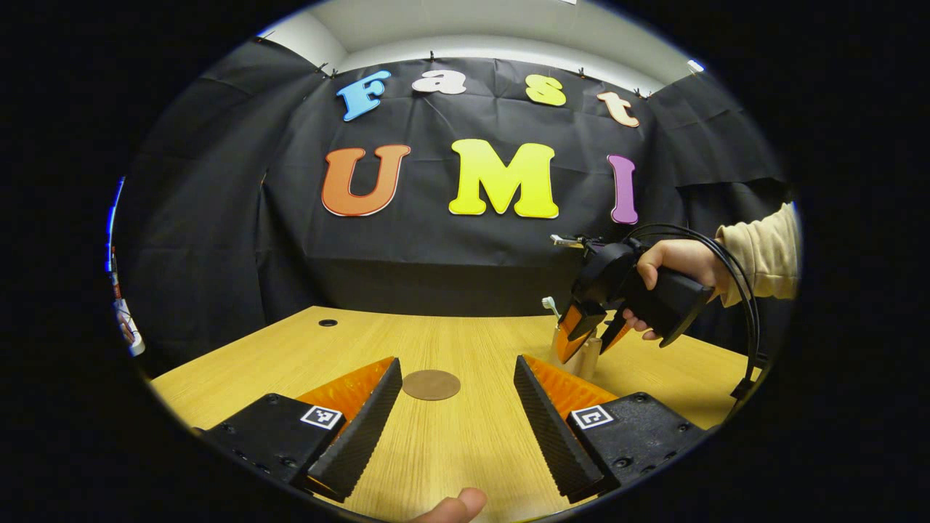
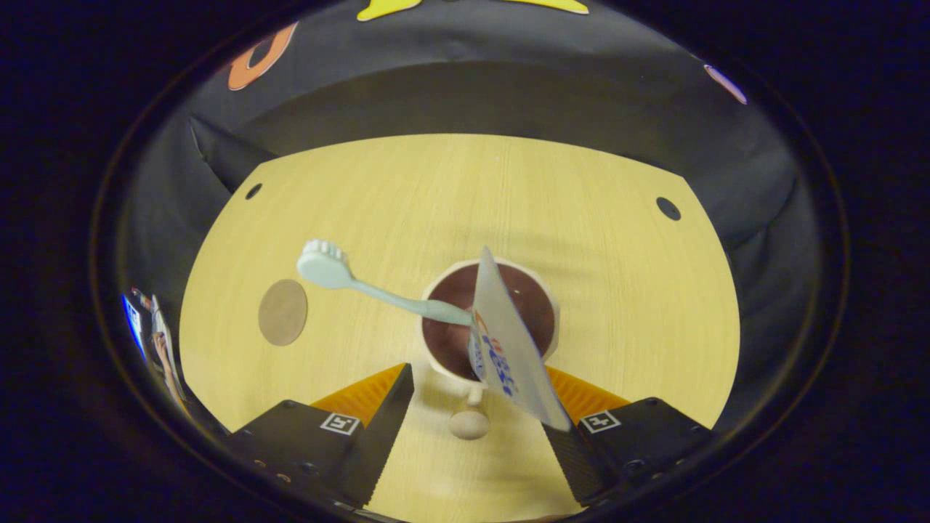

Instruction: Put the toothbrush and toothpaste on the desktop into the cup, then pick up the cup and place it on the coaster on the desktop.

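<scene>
Both toothbrush (image 2: pixel 341 274) and toothpaste (image 2: pixel 508 349) stand tilted in the cup (image 2: pixel 541 290), mid-desk (image 2: pixel 617 218). Right gripper (image 2: pixel 476 421) hovers just above the cup, fingers apart. Coaster (image 2: pixel 282 312) lies apart toward the left edge, bare. Left gripper (image 1: pixel 458 414) spread wide, holding nothing, near the front edge.

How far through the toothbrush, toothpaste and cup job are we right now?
Loading looks done: the pale green toothbrush and white toothpaste tube both stand in the beige cup. In hand: the right gripper hovers over the cup, jaws open around it. Left: grip the cup and set it on the round brown coaster.
</scene>
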`<control>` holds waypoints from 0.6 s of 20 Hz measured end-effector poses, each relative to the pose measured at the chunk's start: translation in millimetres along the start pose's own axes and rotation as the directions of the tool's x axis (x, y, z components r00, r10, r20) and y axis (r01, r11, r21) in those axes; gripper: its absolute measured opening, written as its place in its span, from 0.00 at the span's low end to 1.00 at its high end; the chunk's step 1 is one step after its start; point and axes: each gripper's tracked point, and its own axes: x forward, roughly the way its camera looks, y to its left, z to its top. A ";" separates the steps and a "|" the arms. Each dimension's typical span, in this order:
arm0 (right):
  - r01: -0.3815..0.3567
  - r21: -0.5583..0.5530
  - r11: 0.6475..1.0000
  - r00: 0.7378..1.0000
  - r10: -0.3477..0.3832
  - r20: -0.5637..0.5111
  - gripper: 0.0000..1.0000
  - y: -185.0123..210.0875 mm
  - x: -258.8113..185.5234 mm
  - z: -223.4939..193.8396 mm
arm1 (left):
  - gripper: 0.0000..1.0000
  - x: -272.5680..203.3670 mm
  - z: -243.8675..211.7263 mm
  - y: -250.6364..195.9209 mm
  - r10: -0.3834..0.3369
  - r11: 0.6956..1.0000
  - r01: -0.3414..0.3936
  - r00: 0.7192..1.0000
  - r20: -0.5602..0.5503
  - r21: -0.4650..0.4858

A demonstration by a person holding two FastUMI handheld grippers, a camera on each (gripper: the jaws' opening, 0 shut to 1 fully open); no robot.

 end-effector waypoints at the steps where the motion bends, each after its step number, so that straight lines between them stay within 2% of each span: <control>1: 0.011 0.018 1.000 1.000 -0.011 -0.027 0.92 -1.9 4.4 -0.6 | 0.98 -0.2 0.3 4.9 0.009 1.000 -0.009 1.000 0.002 -0.005; 4: 0.032 0.068 0.997 0.996 -0.026 -0.082 0.84 -3.2 15.5 -3.8 | 0.98 -1.8 -3.9 19.0 0.028 0.999 -0.028 1.000 -0.001 -0.033; 5: 0.042 0.063 0.997 0.995 -0.036 -0.095 0.80 -4.0 17.7 -4.0 | 0.98 -2.0 -6.0 21.2 0.031 0.999 -0.031 1.000 -0.004 -0.039; 8: 0.065 0.062 0.996 0.994 -0.059 -0.093 0.73 -7.0 20.5 -3.3 | 0.98 -2.4 -11.6 29.6 0.044 0.998 -0.045 0.999 -0.021 -0.051; 9: 0.071 0.060 0.996 0.993 -0.065 -0.096 0.67 -6.1 18.8 -3.6 | 0.98 -3.9 -12.5 31.8 0.046 0.998 -0.047 0.999 -0.021 -0.052; 12: 0.078 0.043 0.996 0.992 -0.074 -0.102 0.61 -6.4 16.8 -4.7 | 0.98 -3.7 -13.9 33.6 0.047 0.998 -0.048 0.999 -0.021 -0.050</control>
